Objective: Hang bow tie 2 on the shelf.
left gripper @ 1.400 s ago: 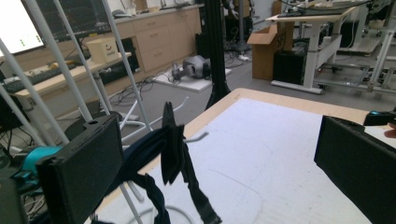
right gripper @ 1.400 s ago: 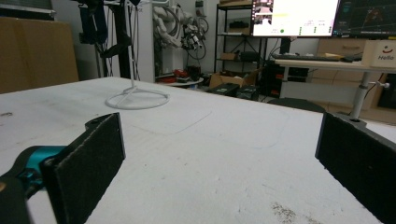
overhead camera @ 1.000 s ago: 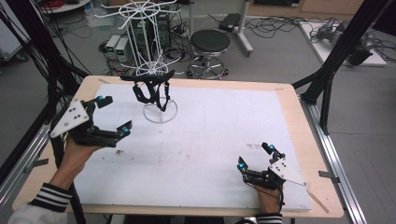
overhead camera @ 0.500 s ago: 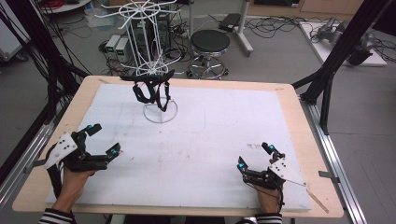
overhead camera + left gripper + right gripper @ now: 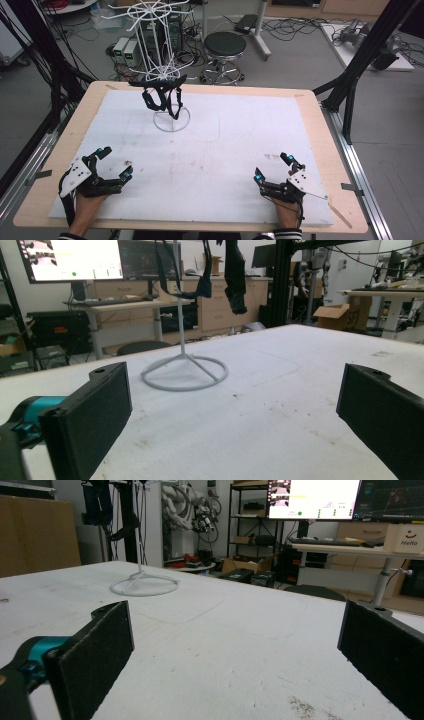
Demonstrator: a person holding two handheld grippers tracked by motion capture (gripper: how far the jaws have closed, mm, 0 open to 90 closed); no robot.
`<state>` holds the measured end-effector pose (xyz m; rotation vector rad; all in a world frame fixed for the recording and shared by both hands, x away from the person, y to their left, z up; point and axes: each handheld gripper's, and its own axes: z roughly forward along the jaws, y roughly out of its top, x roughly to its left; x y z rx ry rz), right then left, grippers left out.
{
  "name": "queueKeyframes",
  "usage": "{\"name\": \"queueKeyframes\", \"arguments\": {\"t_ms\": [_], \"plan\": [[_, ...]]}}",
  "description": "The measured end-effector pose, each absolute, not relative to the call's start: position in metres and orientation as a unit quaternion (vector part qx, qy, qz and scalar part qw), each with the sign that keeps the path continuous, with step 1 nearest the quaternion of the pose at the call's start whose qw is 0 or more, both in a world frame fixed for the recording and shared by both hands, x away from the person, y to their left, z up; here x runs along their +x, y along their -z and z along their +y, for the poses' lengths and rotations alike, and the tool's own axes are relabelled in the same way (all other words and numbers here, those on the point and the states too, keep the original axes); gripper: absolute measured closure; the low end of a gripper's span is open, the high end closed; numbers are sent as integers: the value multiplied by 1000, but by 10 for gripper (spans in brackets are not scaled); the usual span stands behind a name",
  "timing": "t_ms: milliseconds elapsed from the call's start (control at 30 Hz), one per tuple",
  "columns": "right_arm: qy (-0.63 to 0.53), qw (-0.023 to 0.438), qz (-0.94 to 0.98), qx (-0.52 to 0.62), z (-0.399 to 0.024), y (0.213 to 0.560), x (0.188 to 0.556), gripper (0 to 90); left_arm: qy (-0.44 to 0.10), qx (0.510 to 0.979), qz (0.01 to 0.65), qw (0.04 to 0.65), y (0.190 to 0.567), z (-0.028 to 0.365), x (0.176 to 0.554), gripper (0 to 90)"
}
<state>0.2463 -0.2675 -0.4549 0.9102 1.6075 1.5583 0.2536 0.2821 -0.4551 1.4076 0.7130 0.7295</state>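
A white wire display stand with a ring base (image 5: 170, 120) is standing toward the far left part of the white foam board (image 5: 240, 130) that is covering the light wooden table (image 5: 320, 150), and a black strappy garment (image 5: 161, 95) is hanging from the stand's lower arms, well above the board. In the left gripper view the ring base (image 5: 185, 372) is sitting ahead and a little left of centre, with the dark fabric (image 5: 235, 275) dangling at the top of the picture.

The left gripper (image 5: 111, 162), black with teal tips and a grey three-cornered plate, is resting near the board's near left corner, held by a hand (image 5: 87, 205) coming in from the near edge. Its jaws are standing wide apart with nothing between them (bare, scuffed board is showing in the gap). The stand is lying well beyond it, toward the far edge and slightly to its right.

The right gripper (image 5: 272, 167) is sitting near the near right corner, its jaws likewise spread wide and empty, a hand (image 5: 287, 212) in a striped cuff (image 5: 287, 234) gripping it. In the right gripper view the stand's ring (image 5: 145, 586) is showing far off to the upper left, well apart from the pads (image 5: 100, 650).

Beyond the table's far edge a round black stool (image 5: 226, 45) is standing on the grey floor among loose cables.
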Motion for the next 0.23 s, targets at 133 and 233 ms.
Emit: {"name": "queueKeyframes", "arguments": {"t_ms": [133,233], "plan": [[-603,356,622,351,-267,455,246,6,-320,614,311,651,456,283,253,17],[-603,357,622,350,-267,455,246,6,-322,616,311,648,456,282,252,17]]}}
